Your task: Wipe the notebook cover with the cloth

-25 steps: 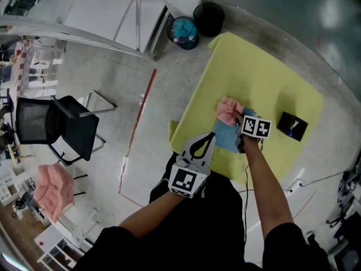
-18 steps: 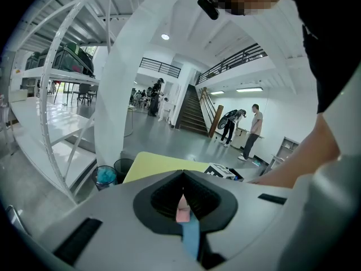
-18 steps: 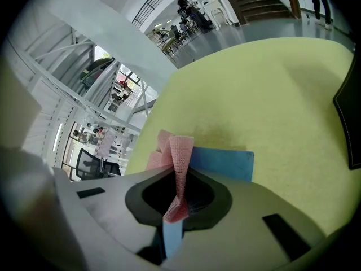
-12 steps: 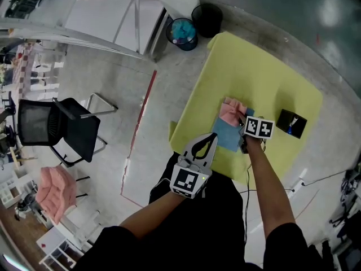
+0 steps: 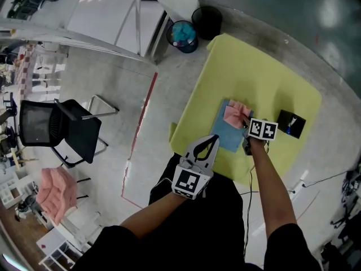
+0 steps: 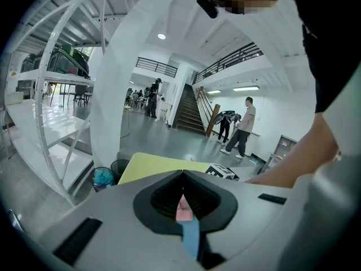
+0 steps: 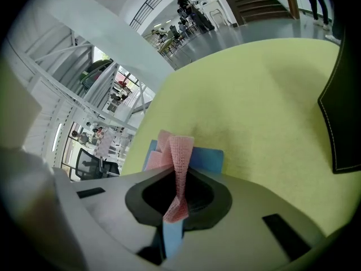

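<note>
Compared w/ a sec ago, the right gripper (image 5: 246,123) has slid a bit to the right and dragged the pink cloth (image 5: 235,113) along with it, so more of the blue notebook (image 5: 224,134) shows on its left side now. The left gripper (image 5: 210,140) has barely budged.

Right gripper is clamped on the cloth. In the right gripper view a twisted strip of pink mesh-looking fabric comes up from between the jaws and fans out onto the notebook cover. The bunched cloth sits on the far-right part of the notebook, touching it.

The notebook lies flat on the yellow-green table (image 5: 254,66), towards the near edge, roughly mid-table left to right.

Left gripper has its jaws together w/ nothing in them (the pink and blue slivers you see through its opening in the left gripper view are just the cloth and notebook farther off). It's by the table's near-left edge, tips aimed at the notebook but apart from it.

Other stuff:
- black case (image 5: 292,123) w/ a stitched edge, on the table right of the right gripper and not touching the notebook
- two bins on the floor past the table's far-left corner: one w/ a blue liner (image 5: 182,33), one black (image 5: 207,17), side by side
- black office chair (image 5: 56,127) well off to the left

Can't tell if the case is open or shut.
</note>
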{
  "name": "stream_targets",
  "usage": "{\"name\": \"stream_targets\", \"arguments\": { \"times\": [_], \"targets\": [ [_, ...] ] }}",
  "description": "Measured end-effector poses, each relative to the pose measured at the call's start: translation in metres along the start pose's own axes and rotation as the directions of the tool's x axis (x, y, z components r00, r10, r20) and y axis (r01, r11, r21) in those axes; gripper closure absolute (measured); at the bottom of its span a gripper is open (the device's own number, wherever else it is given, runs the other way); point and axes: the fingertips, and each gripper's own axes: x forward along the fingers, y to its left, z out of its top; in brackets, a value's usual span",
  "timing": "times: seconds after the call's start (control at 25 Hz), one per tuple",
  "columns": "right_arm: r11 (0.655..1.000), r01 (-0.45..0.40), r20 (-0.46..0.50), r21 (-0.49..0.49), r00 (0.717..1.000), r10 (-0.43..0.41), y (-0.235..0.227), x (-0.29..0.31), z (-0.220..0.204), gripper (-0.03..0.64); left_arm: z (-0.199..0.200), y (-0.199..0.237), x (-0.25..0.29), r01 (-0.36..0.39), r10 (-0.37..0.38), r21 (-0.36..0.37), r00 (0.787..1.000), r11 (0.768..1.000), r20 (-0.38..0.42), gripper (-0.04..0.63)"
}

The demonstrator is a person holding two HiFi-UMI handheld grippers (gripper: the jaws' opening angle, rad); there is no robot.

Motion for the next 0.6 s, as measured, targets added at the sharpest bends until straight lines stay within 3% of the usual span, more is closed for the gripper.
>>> {"name": "stream_targets", "arguments": {
  "times": [0.6],
  "targets": [
    [0.999,-0.003,-0.003,0.053,1.000,0.003,-0.017,-0.011,-0.001,0.580,0.015,-0.009,-0.001,0.019,-0.019,0.034,1.000,0.999,0.005,0.588]
  ]
}}
